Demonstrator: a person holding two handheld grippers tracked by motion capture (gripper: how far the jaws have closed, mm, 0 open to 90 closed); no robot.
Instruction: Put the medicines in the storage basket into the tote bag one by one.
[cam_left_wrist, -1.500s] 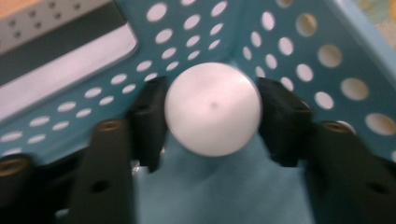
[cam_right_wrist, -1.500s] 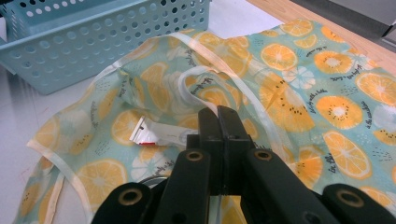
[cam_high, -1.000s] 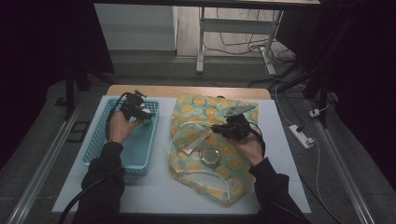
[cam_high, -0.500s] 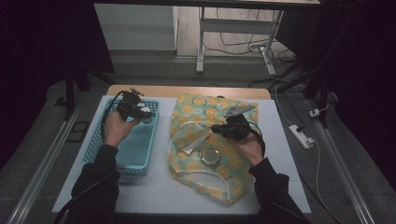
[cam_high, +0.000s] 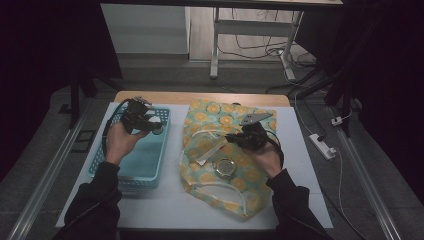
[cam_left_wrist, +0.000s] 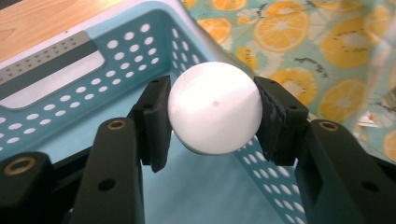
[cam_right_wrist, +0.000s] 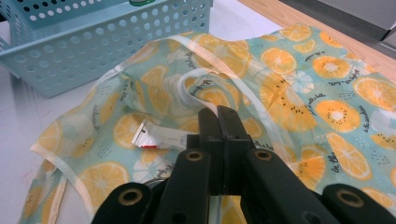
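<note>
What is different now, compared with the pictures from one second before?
The left gripper, shut on the white ball, rose a little above the blue basket. The right gripper stayed shut at the fruit-print bag.

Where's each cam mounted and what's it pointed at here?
High view: fixed above the person's side, looking forward and down on the table; both forearms, left gripper, right gripper.
Left gripper view: rides the left gripper, looks along its jaws, shut on a white ball over the blue basket.
Right gripper view: rides the right gripper, jaws shut on a white strap of the orange-print bag.
Shared: all show basket and bag.
</note>
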